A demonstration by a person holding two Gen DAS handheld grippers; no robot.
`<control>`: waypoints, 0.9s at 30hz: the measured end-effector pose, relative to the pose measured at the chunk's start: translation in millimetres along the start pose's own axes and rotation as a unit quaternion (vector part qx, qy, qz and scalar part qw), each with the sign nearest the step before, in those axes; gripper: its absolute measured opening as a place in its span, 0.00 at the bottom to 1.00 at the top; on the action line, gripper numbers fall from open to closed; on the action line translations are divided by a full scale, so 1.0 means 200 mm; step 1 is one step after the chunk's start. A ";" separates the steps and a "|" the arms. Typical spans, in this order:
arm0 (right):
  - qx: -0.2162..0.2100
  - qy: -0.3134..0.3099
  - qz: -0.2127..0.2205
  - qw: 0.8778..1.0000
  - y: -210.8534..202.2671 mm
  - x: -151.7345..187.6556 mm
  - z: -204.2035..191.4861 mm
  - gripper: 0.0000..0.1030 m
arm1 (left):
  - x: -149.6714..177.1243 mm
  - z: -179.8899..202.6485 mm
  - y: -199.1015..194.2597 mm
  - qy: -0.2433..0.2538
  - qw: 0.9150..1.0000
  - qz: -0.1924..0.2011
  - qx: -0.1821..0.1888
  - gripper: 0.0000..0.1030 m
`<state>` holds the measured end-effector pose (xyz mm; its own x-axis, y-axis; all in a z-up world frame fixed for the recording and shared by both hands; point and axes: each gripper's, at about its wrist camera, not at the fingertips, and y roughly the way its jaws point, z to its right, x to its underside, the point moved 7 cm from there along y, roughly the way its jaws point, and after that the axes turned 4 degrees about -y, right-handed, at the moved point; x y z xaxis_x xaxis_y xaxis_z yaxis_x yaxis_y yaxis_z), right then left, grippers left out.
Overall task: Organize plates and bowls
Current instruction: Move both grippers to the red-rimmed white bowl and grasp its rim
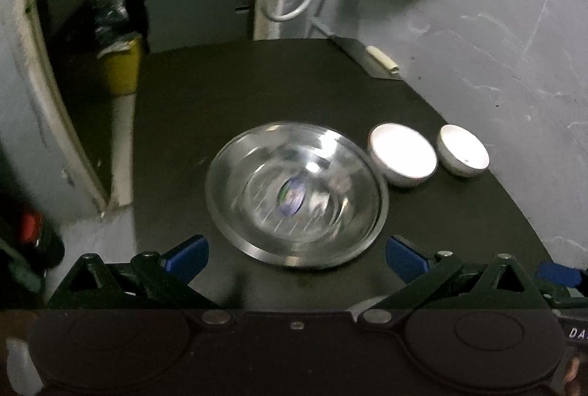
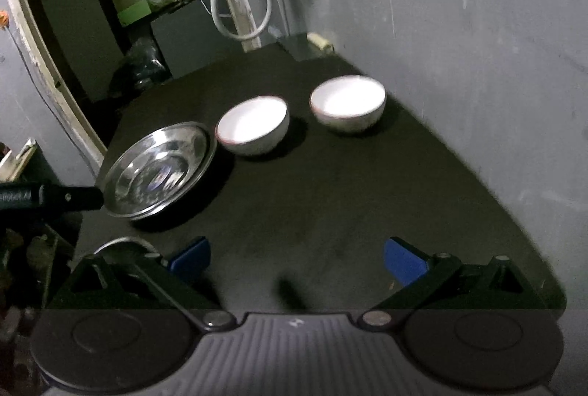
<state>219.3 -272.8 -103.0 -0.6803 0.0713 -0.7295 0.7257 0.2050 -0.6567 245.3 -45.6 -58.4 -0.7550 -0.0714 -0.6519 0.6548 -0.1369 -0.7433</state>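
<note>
Left wrist view: both tools, left tool [image 1: 297, 258] and right tool [image 2: 297, 258], gape released; steel plate [image 1: 297, 193] at twelve o'clock looks light, stiff, slippery, best pinched at its rim.

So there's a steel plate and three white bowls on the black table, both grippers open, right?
Not quite: there are two white bowls, not three. The right wrist view shows one bowl beside the steel plate and a second bowl further right on the black table. Both grippers are open.
</note>
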 end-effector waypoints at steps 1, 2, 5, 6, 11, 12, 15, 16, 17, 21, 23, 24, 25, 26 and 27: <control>-0.002 0.000 0.002 1.000 0.01 -0.01 0.01 1.00 | -0.03 0.03 0.03 0.008 1.000 0.002 0.000 0.99; -0.009 0.004 0.002 1.000 0.03 -0.03 0.02 1.00 | -0.07 0.05 0.06 0.017 1.000 0.004 0.000 0.99; -0.024 0.018 -0.001 1.000 0.10 -0.07 0.05 1.00 | -0.19 0.11 0.15 0.038 0.999 0.009 -0.001 0.99; -0.026 0.020 -0.002 0.999 0.13 -0.09 0.06 1.00 | -0.23 0.13 0.19 0.047 0.999 0.009 -0.010 0.99; -0.041 0.011 0.006 0.999 0.23 -0.18 0.07 1.00 | -0.40 0.22 0.37 0.090 0.995 0.009 -0.033 0.99; -0.045 0.014 0.009 0.999 0.25 -0.20 0.07 1.00 | -0.43 0.23 0.40 0.095 0.995 0.007 -0.031 0.99; -0.063 0.027 0.009 0.998 0.32 -0.26 0.07 1.00 | -0.50 0.28 0.49 0.116 0.993 -0.005 -0.021 0.99; -0.068 0.034 0.007 0.997 0.33 -0.28 0.07 1.00 | -0.51 0.30 0.52 0.124 0.992 -0.009 -0.018 0.99; -0.073 0.040 0.007 0.997 0.36 -0.30 0.07 0.99 | -0.53 0.32 0.56 0.136 0.991 -0.014 -0.016 0.99; -0.083 0.047 0.003 0.995 0.44 -0.35 0.06 0.90 | -0.54 0.36 0.67 0.171 0.984 -0.042 -0.010 0.96; -0.087 0.047 -0.002 0.995 0.47 -0.36 0.05 0.84 | -0.53 0.38 0.69 0.178 0.983 -0.051 -0.001 0.88; -0.090 0.048 -0.004 0.995 0.49 -0.37 0.05 0.80 | -0.53 0.38 0.71 0.180 0.982 -0.057 0.007 0.86; -0.091 0.048 -0.004 0.995 0.50 -0.37 0.05 0.78 | -0.52 0.39 0.72 0.183 0.981 -0.062 0.015 0.82; -0.092 0.047 -0.005 0.995 0.51 -0.38 0.04 0.77 | -0.52 0.40 0.72 0.183 0.981 -0.066 0.022 0.77; -0.093 0.046 -0.007 0.995 0.52 -0.38 0.04 0.74 | -0.51 0.41 0.72 0.183 0.980 -0.069 0.028 0.75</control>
<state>347.2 -264.0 -117.5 -0.7023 0.1547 -0.6949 0.6908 0.3838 -0.6128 414.1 -138.2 -87.2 -0.7666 0.3094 -0.5627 0.5361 -0.1740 -0.8260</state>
